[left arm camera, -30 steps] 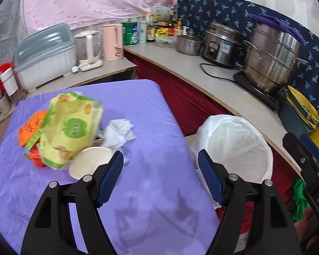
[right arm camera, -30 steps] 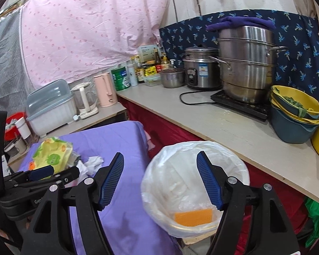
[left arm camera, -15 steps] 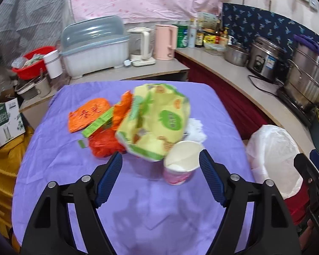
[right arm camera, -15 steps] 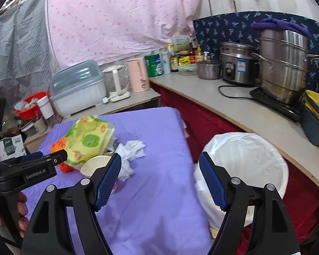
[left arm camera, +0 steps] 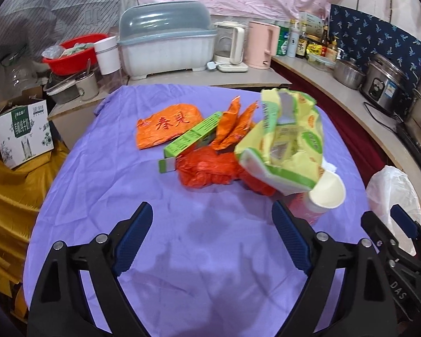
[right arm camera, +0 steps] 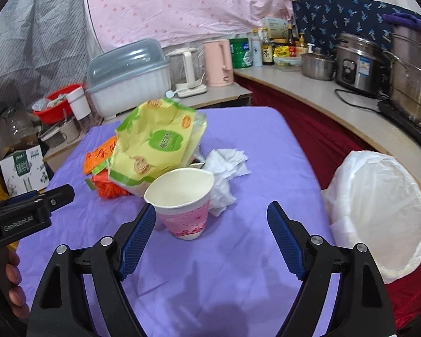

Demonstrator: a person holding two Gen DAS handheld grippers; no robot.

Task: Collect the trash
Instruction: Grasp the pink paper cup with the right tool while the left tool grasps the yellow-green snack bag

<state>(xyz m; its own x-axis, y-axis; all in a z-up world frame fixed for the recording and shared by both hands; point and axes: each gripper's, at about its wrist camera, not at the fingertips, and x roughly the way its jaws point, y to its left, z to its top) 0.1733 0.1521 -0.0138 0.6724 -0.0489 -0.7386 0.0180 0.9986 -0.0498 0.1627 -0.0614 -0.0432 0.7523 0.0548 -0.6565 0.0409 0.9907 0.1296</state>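
1. Purple cloth covered the table [left arm camera: 103, 196], and the trash lay in a heap on its far half.
2. The left claw [left arm camera: 212, 238] hung over the near part of the cloth. Its blue pads [left arm camera: 132, 236] stood wide and were opening more, with nothing between them.
3. The right claw [right arm camera: 210, 236] was wide and opening too. The paper cup [right arm camera: 182, 205] stood upright just past its tips, nearer the left pad, and no pad pressed on it.
4. A big yellow and green bag [right arm camera: 157, 146] leaned over the cup from behind.
5. Crumpled white tissue [right arm camera: 224, 168] lay just right of the cup.
6. Left of the bag lay a red plastic bag [left arm camera: 207, 168], a green box [left arm camera: 190, 140] and an orange wrapper [left arm camera: 168, 126].
7. The trash bin [right arm camera: 379, 210], lined with a white bag, stood off the right side of the table.
8. A person's fingers [right arm camera: 14, 280] showed at the left edge of the right claw's view.
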